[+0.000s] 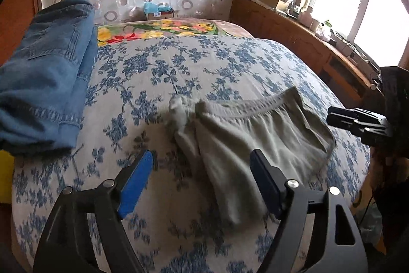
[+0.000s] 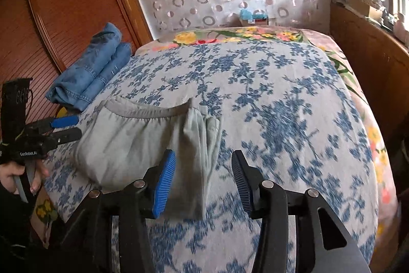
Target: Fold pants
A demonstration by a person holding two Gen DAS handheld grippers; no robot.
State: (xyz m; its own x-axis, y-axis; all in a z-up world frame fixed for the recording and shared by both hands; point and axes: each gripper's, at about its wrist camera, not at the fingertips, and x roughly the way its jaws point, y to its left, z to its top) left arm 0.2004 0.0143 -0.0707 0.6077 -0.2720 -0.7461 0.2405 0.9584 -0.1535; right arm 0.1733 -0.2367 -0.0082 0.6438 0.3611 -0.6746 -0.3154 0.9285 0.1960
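Both grippers (image 1: 202,165) (image 2: 204,165) wide open, empty

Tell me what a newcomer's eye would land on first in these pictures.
First, the grey-green pants lying partly folded on the blue-flowered bedspread, waistband away from the cameras. Next, the folded blue jeans stacked at the bed's left edge by the wooden wardrobe. Both tools hover over the bed with jaws spread and holding nothing: the left gripper and the right gripper.

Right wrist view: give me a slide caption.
Open right hand-held gripper hovers over folded grey pants on a floral bedspread.
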